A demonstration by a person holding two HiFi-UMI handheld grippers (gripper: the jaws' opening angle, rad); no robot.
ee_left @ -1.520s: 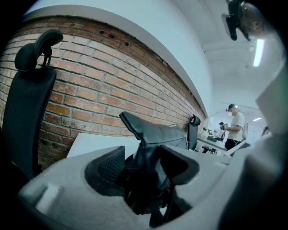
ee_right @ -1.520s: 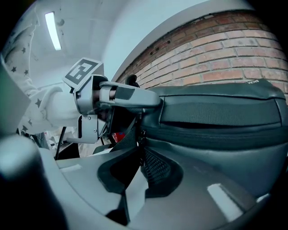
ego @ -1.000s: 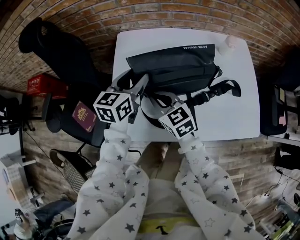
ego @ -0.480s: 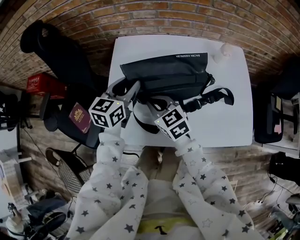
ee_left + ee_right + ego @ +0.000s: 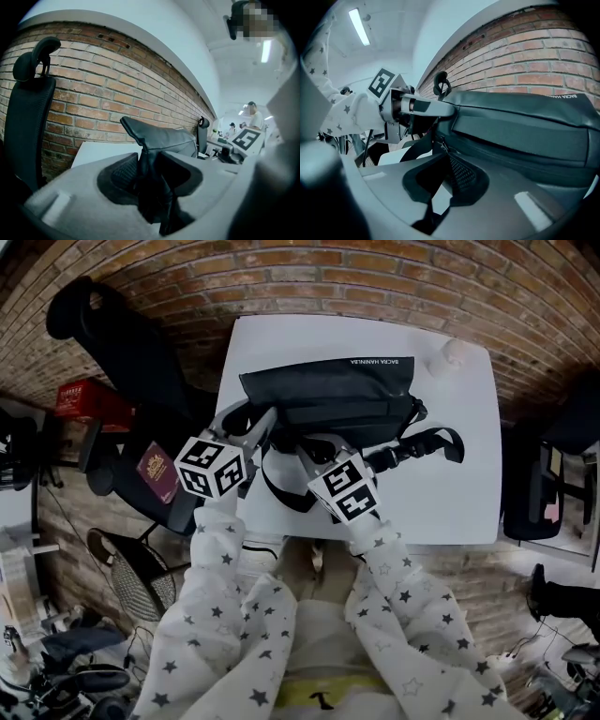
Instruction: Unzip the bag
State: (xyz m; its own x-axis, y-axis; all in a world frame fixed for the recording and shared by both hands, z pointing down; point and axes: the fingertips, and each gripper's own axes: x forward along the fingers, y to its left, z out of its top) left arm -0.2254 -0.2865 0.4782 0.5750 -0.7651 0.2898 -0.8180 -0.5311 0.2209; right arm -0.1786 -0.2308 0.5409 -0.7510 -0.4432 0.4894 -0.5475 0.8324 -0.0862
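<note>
Both forearms, in white star-printed sleeves (image 5: 220, 559), reach forward side by side over the near edge of the white worktop (image 5: 450, 493), each ending in a marker cube.

The left tool (image 5: 251, 420) angles toward the right tool. Its jaws are clamped on a bunched fold at the end of the black bag (image 5: 164, 136), and the fabric rises in a peak just beyond its tips.

The right tool (image 5: 314, 443) sits just beside it and points at the bag's long side. Its jaws (image 5: 443, 150) are drawn nearly together, and the small zip pull (image 5: 439, 141) is pinched at their tips.

The bag (image 5: 328, 395) lies flat on the worktop, directly ahead of both tools. Its strap (image 5: 422, 442) trails off to the right tool's outer side.

White capital lettering (image 5: 380, 362) runs along the bag's far edge, away from the tools. It is too small to read with certainty.

Out past the left tool, a burgundy booklet (image 5: 155, 474) with a gold crest lies on a dark chair (image 5: 112, 343).
</note>
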